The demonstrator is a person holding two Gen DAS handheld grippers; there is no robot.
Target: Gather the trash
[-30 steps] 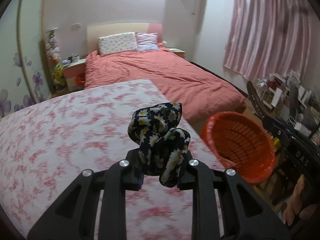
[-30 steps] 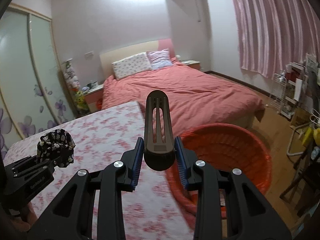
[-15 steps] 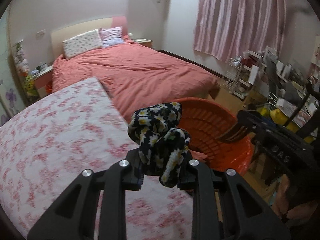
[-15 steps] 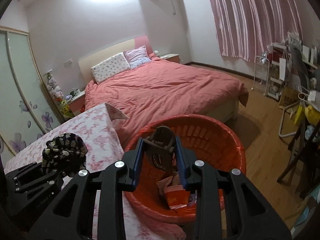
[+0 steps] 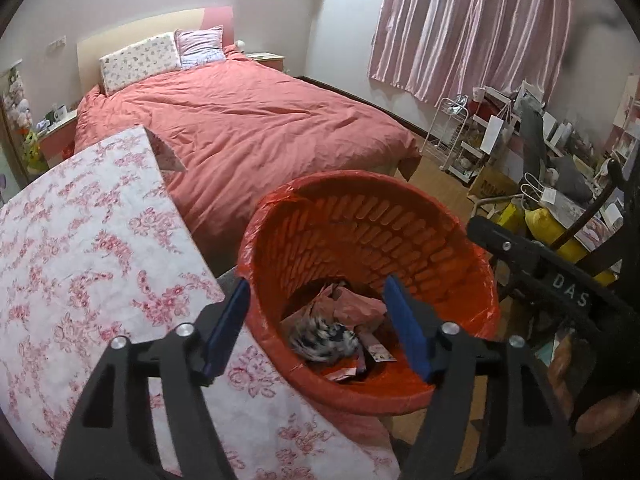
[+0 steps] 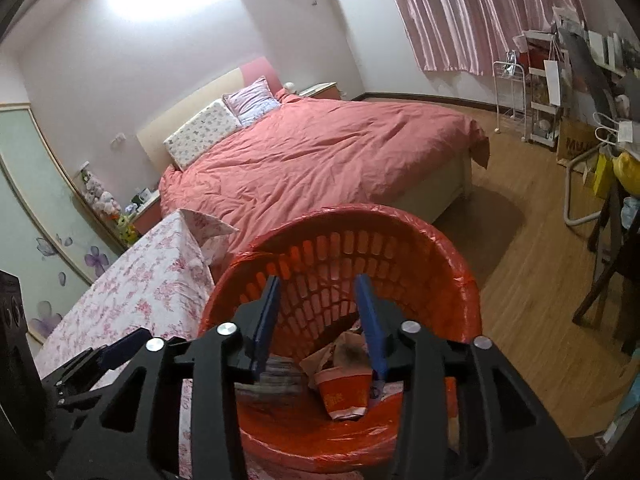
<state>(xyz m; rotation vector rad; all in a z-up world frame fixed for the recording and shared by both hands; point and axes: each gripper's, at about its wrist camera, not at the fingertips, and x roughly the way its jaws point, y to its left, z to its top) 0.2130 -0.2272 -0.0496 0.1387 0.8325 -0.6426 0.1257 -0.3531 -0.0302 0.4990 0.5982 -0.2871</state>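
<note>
**Both grippers open over the orange basket**

On your left lies the table [image 5: 92, 264] under its pink-flowered cloth, its edge just beside the orange basket [image 5: 360, 216]. Your left gripper [image 5: 320, 324] hangs above the basket's near rim with its jaws spread wide and nothing between them. Below it, the black-and-white floral cloth bundle [image 5: 324, 338] shows blurred inside the basket, among crumpled pink paper [image 5: 352, 304].

Your right gripper [image 6: 320, 324] is over the same basket [image 6: 400, 236], jaws apart and empty. Under it, in the basket, you have an orange paper cup [image 6: 346, 394] and brownish crumpled paper. Beyond the basket stands the bed [image 6: 320, 160] with its salmon cover.
</note>
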